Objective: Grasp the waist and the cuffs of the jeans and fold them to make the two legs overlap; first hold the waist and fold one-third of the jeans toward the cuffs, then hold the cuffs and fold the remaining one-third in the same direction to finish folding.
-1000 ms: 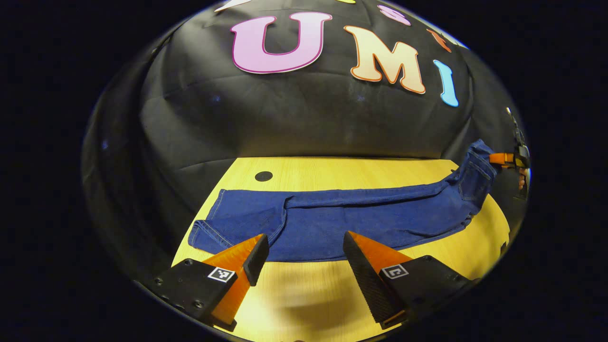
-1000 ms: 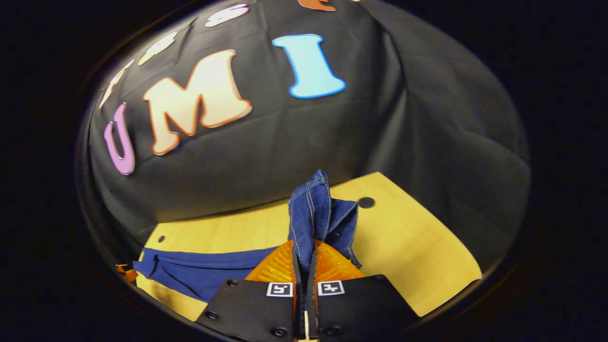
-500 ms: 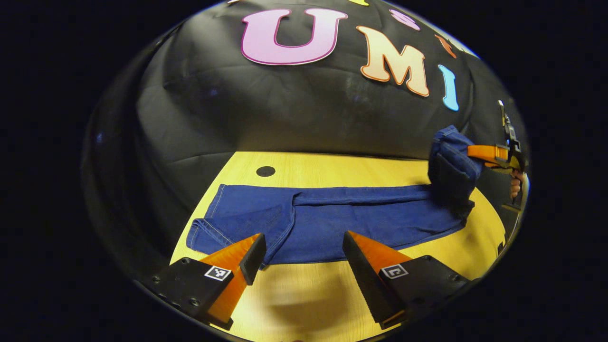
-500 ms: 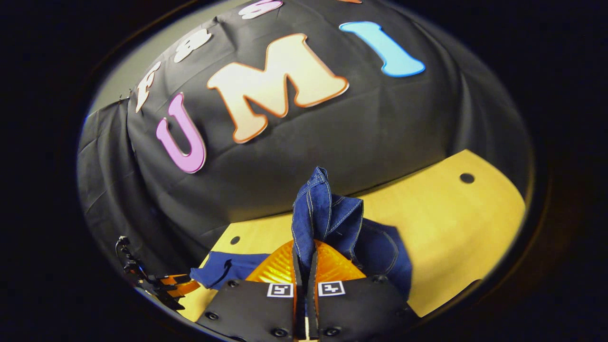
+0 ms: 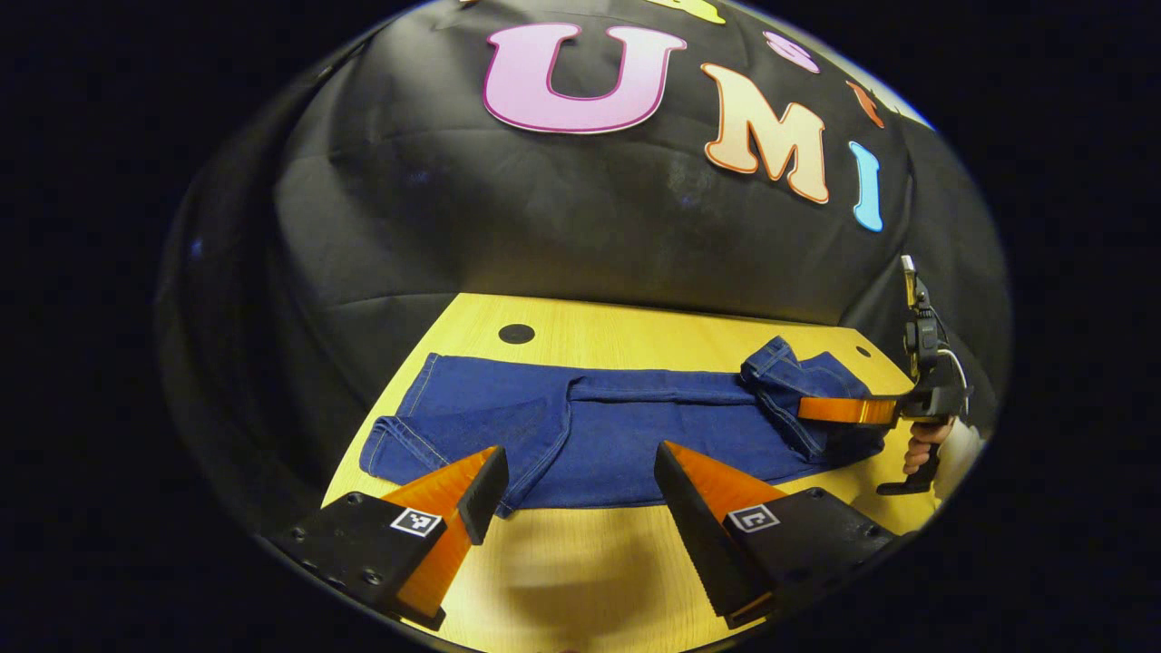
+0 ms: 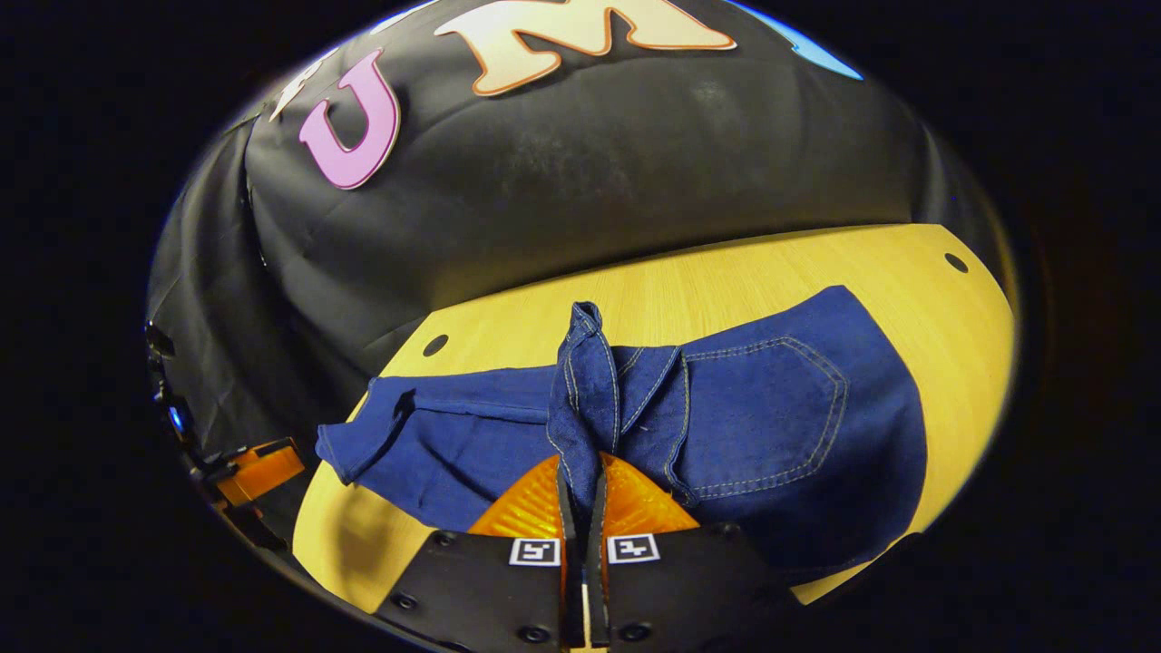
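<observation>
Dark blue jeans [image 5: 580, 426] lie lengthwise on the wooden table [image 5: 635, 326], legs stacked, cuffs [image 5: 385, 444] at the left in the left gripper view. My right gripper [image 6: 580, 481] is shut on the waist [image 6: 585, 381], whose bunched denim stands up between its orange fingers. The waist end with a back pocket [image 6: 771, 417] is folded over onto the legs. The left gripper view shows that gripper [image 5: 848, 410] low over the jeans, a hand [image 5: 921, 444] holding it. My left gripper [image 5: 571, 490] hangs open over the near edge of the jeans, touching nothing.
The table has small dark round holes [image 5: 516, 333] near its far corners [image 6: 955, 262]. Black cloth hangs behind the table and at its sides. Bare wood [image 5: 580, 580] lies in front of the jeans under my left gripper.
My right gripper has carried the waist up, over and down toward the cuffs, laying the waist third onto the legs. My left gripper has stayed open and nearly still.
</observation>
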{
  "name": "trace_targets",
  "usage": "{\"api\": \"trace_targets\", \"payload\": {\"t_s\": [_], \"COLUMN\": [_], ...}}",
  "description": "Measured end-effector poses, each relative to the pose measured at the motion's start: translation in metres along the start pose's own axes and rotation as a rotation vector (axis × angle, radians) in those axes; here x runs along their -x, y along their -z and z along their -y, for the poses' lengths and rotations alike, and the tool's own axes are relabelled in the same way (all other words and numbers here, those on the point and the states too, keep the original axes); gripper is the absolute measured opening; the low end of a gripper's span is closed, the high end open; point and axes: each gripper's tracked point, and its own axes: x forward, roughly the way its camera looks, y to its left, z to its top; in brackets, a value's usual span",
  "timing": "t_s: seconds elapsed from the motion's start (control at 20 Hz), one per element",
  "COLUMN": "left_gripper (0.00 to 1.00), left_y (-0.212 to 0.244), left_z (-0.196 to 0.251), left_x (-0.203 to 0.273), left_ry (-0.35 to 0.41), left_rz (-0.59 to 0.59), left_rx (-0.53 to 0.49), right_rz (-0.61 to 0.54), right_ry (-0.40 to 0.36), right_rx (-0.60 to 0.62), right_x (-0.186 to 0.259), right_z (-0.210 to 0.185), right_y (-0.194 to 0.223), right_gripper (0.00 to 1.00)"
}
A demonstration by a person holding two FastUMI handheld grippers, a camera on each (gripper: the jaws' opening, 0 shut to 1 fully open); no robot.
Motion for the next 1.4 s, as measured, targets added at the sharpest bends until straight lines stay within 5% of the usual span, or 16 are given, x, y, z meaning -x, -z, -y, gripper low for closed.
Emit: {"api": "trace_targets", "payload": {"t_s": [0.15, 0.35, 0.65, 0.8, 0.95, 1.05, 1.4], "left_gripper": [0.98, 0.98, 0.99, 0.99, 0.98, 0.99, 0.99], "left_y": [0.002, 0.009, 0.023, 0.031, 0.037, 0.043, 0.057], "left_z": [-0.004, -0.019, -0.068, -0.096, -0.116, -0.127, -0.141], "left_x": [-0.001, 0.000, 0.006, 0.005, 0.005, 0.002, -0.020], "left_ry": [-0.013, -0.038, -0.116, -0.164, -0.184, -0.185, -0.139], "left_rz": [-0.006, -0.015, -0.046, -0.056, -0.063, -0.071, -0.097], "left_rx": [0.016, 0.029, -0.005, -0.008, -0.005, -0.002, 0.004], "right_rz": [-0.017, -0.067, -0.059, -0.040, 0.002, 0.058, 0.172], "right_ry": [0.122, 0.171, 0.128, 0.077, 0.005, 0.000, 0.104], "right_rx": [0.182, 0.289, 0.200, 0.159, 0.121, 0.098, -0.060], "right_x": [0.002, 0.006, 0.005, 0.011, 0.026, 0.042, 0.082], "right_z": [0.018, 0.028, 0.018, 0.014, -0.005, -0.007, 0.032], "right_y": [0.005, 0.007, -0.002, -0.001, -0.013, -0.029, -0.061], "right_gripper": [0.05, 0.05, 0.06, 0.17, 0.99, 0.94, 0.98]}}
